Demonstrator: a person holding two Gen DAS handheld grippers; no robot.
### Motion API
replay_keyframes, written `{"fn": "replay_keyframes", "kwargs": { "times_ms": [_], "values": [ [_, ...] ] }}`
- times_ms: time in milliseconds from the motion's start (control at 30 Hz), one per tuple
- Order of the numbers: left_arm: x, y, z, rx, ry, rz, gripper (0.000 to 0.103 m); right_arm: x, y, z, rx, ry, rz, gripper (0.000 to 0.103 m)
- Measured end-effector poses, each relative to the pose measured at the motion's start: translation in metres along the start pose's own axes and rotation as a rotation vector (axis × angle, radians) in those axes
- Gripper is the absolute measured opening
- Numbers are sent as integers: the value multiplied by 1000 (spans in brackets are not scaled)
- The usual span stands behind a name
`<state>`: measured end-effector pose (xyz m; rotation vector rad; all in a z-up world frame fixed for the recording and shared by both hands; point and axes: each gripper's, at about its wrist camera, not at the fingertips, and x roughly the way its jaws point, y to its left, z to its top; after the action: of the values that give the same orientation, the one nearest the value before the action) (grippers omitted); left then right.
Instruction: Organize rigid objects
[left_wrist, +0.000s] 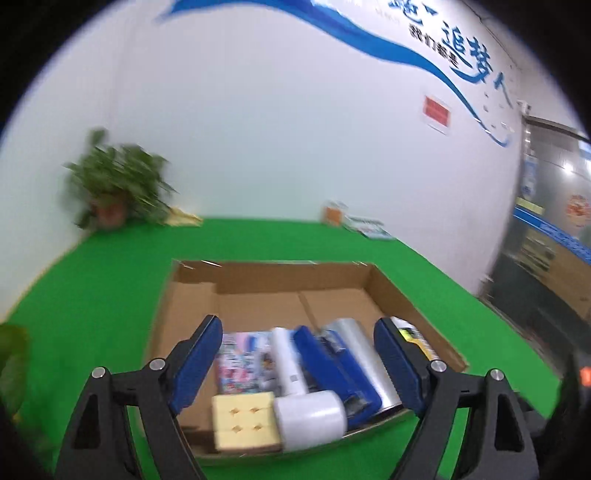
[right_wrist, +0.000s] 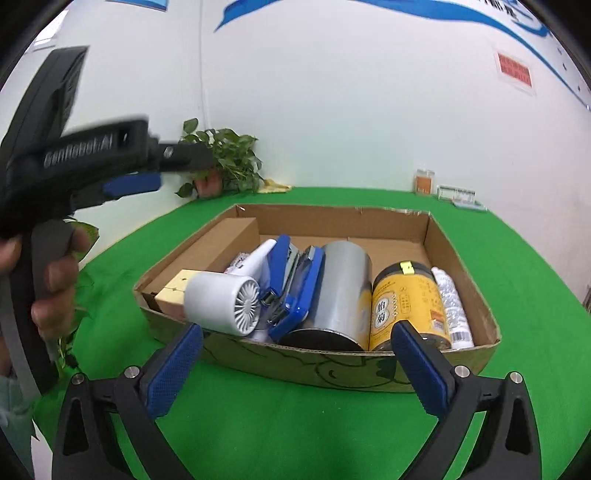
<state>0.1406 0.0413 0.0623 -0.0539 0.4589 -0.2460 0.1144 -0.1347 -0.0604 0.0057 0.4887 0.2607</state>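
Right wrist view: both tools, right and left, gape empty before the cardboard box.

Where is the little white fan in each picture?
Left wrist view: the fan lies at the box's near edge, bottom centre, right of the yellow cube.
Right wrist view: the fan lies in the box's near left part, its round grille facing the camera.
Shared landmark: the blue stapler just right of the fan.
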Motion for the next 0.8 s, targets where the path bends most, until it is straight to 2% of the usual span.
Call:
{"fn": "replay_keyframes", "kwargs": {
  "times_ms": [100,167,300,433,533,733,800],
  "values": [
    [-16,-5,-23,19,-46,140,84,-13,2,7,-22,4,-10,102],
    [-21,-5,-34,14,-35,186,84,-19,0,7,-9,14,-39,103],
    [-25,0,-61,-40,44,220,84,-26,-6,-3,11,36,-113,102],
    [-28,-4,-76,-47,78,221,84,-34,-8,-11,28,60,-166,102],
    [-29,-12,-76,-38,77,208,84,-40,-13,-14,40,59,-208,102],
    [-37,-14,-70,-52,75,215,84,-49,-15,-15,42,54,-238,102],
    [-40,-14,-62,-18,114,231,84,-51,-14,-15,38,50,-239,102]
  ]
}}
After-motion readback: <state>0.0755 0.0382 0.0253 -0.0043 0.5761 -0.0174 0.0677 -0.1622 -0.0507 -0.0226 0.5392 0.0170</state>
